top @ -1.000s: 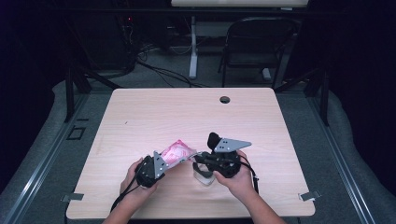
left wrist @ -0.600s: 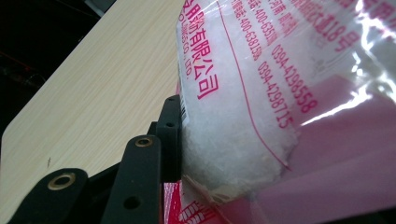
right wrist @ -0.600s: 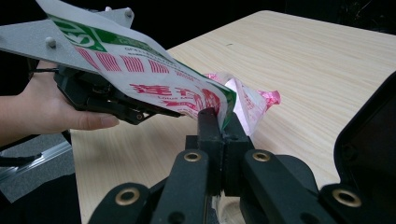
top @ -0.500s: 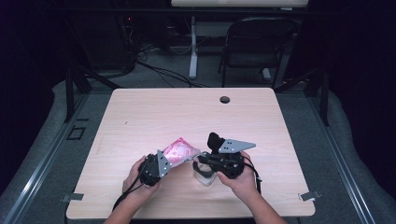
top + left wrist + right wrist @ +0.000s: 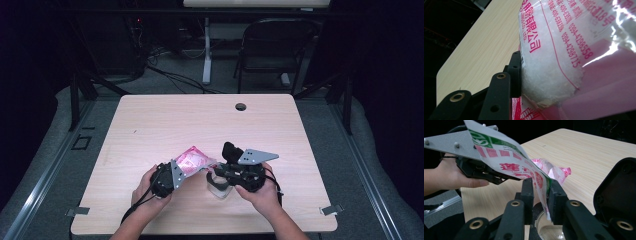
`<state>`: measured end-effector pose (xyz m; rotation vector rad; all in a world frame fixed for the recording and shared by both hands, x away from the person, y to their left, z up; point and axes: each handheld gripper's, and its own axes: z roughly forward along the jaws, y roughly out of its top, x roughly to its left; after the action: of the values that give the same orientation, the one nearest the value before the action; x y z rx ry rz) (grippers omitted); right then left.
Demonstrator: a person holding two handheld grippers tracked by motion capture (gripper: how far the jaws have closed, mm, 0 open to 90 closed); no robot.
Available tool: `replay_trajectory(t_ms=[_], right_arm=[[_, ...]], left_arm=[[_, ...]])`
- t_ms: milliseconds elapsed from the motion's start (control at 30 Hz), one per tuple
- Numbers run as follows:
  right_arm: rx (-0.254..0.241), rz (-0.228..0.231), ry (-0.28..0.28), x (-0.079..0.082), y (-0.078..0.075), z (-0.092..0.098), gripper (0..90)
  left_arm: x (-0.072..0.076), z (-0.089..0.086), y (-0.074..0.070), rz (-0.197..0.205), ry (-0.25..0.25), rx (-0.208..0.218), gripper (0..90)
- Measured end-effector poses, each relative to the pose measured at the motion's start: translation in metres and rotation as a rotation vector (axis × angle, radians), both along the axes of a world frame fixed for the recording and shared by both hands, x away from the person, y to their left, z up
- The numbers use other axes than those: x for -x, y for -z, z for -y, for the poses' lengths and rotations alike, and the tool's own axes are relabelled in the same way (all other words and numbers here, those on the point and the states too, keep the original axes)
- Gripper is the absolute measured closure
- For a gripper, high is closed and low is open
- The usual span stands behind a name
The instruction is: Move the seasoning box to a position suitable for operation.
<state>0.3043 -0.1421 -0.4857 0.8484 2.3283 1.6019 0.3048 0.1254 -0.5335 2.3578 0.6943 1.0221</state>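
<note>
My left tongs [image 5: 176, 173] stay clamped on the salt bag [image 5: 192, 160]; my right tongs [image 5: 541, 192] have just been loosening at its corner above the glass jar [image 5: 218, 186]. Next: tip and pour.

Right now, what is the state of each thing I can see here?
Bag: lifted over the table, holds white grains.
Left gripper: closed on the bag.
Right gripper: jaws have just been opening, bag edge between them, pads slightly apart.
Glass jar: upright below the bag, mouth open.
</note>
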Motion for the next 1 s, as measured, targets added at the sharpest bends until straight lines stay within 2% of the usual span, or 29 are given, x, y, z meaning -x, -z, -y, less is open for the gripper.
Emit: replay_trajectory(t_ms=[200,400,433,633,867,1000], right_arm=[[0.015,0.015,0.004,0.001,-0.002,0.0,71.1],[0.006,0.018,0.021,0.0,-0.004,0.005,67.4],[-0.006,0.019,0.022,0.001,-0.005,0.006,66.8],[0.006,0.04,0.021,0.004,-0.009,0.006,65.3],[0.001,0.058,0.018,0.007,-0.013,0.005,65.0],[-0.002,0.053,0.012,0.006,-0.012,0.005,70.8]], left_arm=[[0.0,0.002,-0.002,0.02,0.003,-0.023,63.9],[0.0,0.002,-0.003,0.03,0.006,-0.032,64.1],[0.0,0.003,-0.004,0.034,0.007,-0.046,64.1],[-0.001,0.004,-0.004,0.046,0.007,-0.053,64.2],[-0.001,0.005,-0.005,0.058,0.01,-0.074,64.2],[-0.001,0.006,-0.005,0.067,0.007,-0.08,64.3]])
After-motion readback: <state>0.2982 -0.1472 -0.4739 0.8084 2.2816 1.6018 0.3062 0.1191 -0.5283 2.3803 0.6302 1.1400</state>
